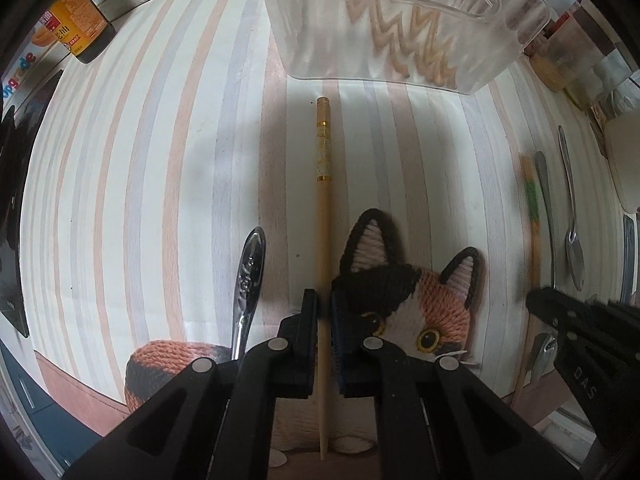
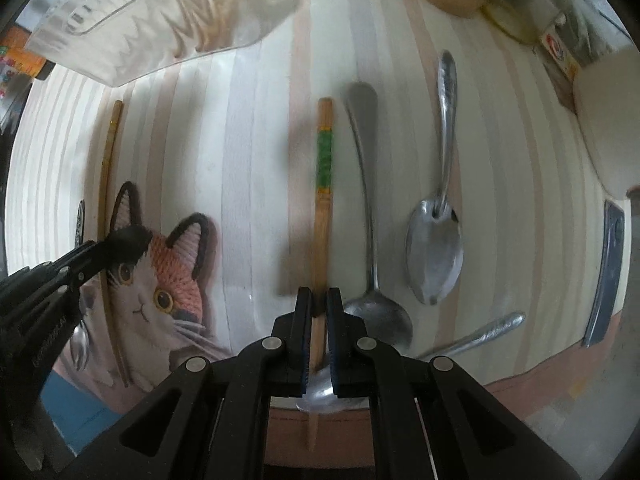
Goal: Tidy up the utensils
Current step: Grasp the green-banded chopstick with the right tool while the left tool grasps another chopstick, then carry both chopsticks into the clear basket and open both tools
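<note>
My left gripper (image 1: 324,300) is shut on a pale chopstick with gold bands (image 1: 323,184), which points toward a clear plastic bin (image 1: 400,32) at the far edge. My right gripper (image 2: 319,300) is shut on a chopstick with a green band (image 2: 323,184), held above the striped cloth. The bin also shows at top left of the right wrist view (image 2: 160,20). Two metal spoons (image 2: 438,216) lie right of the green chopstick, and a third handle (image 2: 480,334) lies near the front edge. A metal utensil handle (image 1: 250,280) lies left of my left gripper.
A knitted cat mat (image 1: 416,300) lies under and right of the left gripper. A dark sauce bottle (image 1: 80,24) stands far left. Jars and containers (image 2: 520,8) stand at the back right, and a phone-like object (image 2: 606,272) lies at the right edge.
</note>
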A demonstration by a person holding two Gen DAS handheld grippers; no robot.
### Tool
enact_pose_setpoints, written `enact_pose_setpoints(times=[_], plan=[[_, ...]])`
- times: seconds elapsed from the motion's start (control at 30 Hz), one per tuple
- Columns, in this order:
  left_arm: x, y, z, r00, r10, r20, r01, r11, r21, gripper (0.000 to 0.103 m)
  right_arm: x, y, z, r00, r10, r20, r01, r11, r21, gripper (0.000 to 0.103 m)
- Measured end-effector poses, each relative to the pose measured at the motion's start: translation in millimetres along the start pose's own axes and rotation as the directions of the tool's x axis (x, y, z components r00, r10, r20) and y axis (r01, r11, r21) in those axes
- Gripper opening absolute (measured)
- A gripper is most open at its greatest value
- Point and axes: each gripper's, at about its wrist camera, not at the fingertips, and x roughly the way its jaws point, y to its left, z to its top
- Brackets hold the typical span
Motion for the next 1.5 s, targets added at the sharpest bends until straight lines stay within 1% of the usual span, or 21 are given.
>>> enact_pose_setpoints(times=[0.1,0.17,0.23,0.3,0.37,0.47,0.53,0.57,0.6,0.63,0.77,0.93,1.07,1.17,1.27,1.37,1.5], plan=[[1,-1,1,1.000,-0.001,-0.001,0.001,1.000,0.001,0.005,-2,15,4,1.000,0.003,0.023,-0.002,1.000,-0.018,0.007],[1,0,1,1.000,-0.003,-0.001,0.003,1.000,0.003,0.005,-2,17,6,1.000,0.012,0.018,-0.012,1.000,-0.021,0.008],[1,1,1,1.000,-0.009,0.000,0.009,1.000,0.003,0.005,0,16,2,0.999,0.040,-0.024,-0.040,0.999,-0.014,0.010],[0,2,1,1.000,-0.014,0.001,0.014,1.000,0.005,0.007,1,13,-5,0.998,0.042,-0.054,-0.043,0.999,-0.005,0.020],[0,3,0,1.000,-0.020,0.002,0.020,1.000,0.003,0.007,-1,10,-10,0.998,0.045,-0.051,-0.046,0.999,-0.015,0.020],[1,1,0,1.000,-0.010,-0.001,0.010,1.000,0.018,0.007,-2,16,-15,1.000,0.013,-0.027,-0.014,1.000,-0.027,0.020],[1,1,0,1.000,-0.008,0.001,0.008,1.000,0.014,0.005,-3,24,-17,0.999,-0.025,-0.025,0.024,0.999,-0.041,0.020],[2,1,0,1.000,-0.008,0.002,0.008,1.000,0.011,0.004,-6,31,-18,0.999,-0.030,-0.018,0.030,0.999,-0.041,0.016],[2,0,0,1.000,-0.002,0.002,0.002,1.000,0.010,0.004,-7,33,-18,1.000,-0.030,-0.008,0.029,0.999,-0.042,0.007],[1,0,-1,1.000,0.006,0.006,-0.006,1.000,0.007,0.004,-8,34,-18,0.999,-0.033,-0.001,0.033,0.999,-0.039,0.007],[-13,3,-10,0.999,0.020,0.043,-0.020,1.000,0.004,0.004,-12,34,-21,1.000,0.011,0.006,-0.011,1.000,-0.003,0.007],[-43,15,-20,0.993,0.039,0.109,-0.037,0.999,-0.019,0.004,-42,24,-29,0.996,0.050,0.074,-0.051,0.999,0.009,0.007],[-71,26,-26,0.983,0.059,0.173,-0.052,0.998,-0.044,0.004,-71,20,-28,0.987,0.084,0.135,-0.087,0.996,0.015,0.007],[-98,37,-26,0.973,0.053,0.225,-0.039,0.997,-0.067,0.004,-96,21,-25,0.977,0.107,0.184,-0.111,0.994,0.013,0.007],[-124,45,-23,0.960,0.049,0.276,-0.029,0.997,-0.078,0.004,-121,12,-21,0.963,0.137,0.232,-0.142,0.990,0.005,0.007],[-153,47,-16,0.943,0.044,0.331,-0.017,0.996,-0.082,0.004,-142,8,-14,0.947,0.171,0.273,-0.177,0.984,-0.001,0.007],[-185,46,1,0.921,0.031,0.387,-0.004,0.998,-0.069,0.004,-172,5,-4,0.918,0.218,0.330,-0.227,0.974,-0.013,0.007]])
